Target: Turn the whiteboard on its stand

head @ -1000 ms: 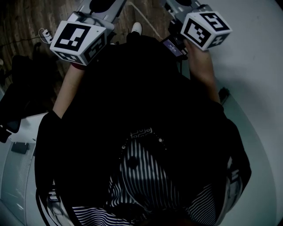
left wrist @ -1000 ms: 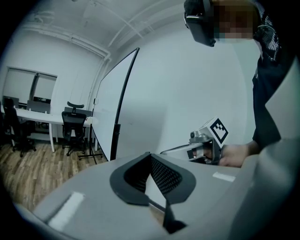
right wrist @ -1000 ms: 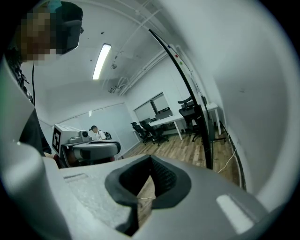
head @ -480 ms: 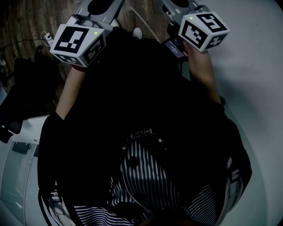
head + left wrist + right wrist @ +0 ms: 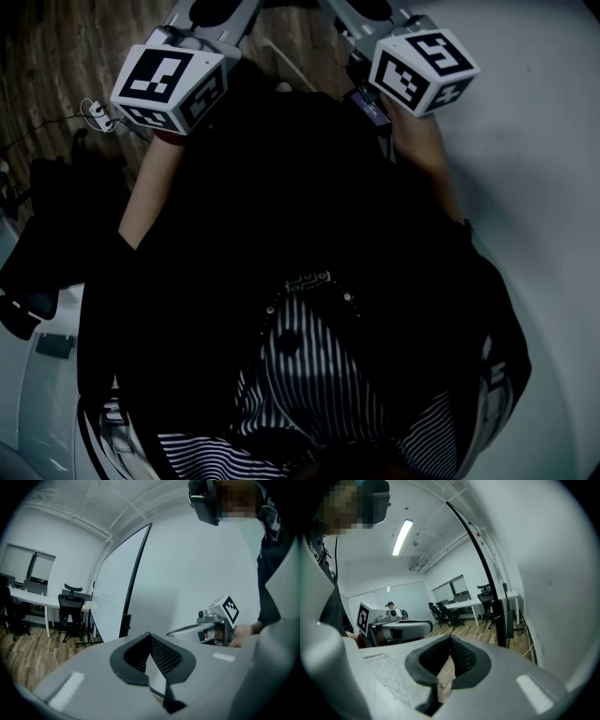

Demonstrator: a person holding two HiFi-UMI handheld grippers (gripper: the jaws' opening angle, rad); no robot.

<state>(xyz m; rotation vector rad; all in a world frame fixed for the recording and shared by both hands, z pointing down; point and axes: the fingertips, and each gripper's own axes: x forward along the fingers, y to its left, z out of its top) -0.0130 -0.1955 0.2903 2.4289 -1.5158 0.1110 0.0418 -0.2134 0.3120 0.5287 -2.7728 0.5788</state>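
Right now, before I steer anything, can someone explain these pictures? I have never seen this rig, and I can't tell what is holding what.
There is no robot: a person holds a two-jaw gripper in each hand. The head view looks down their dark top to the marker cubes, left and right. Each other picture looks along one gripper's own jaws. The left gripper and right gripper are both shut and empty. The whiteboard stands edge-on ahead, not gripped, with office chairs beyond it.
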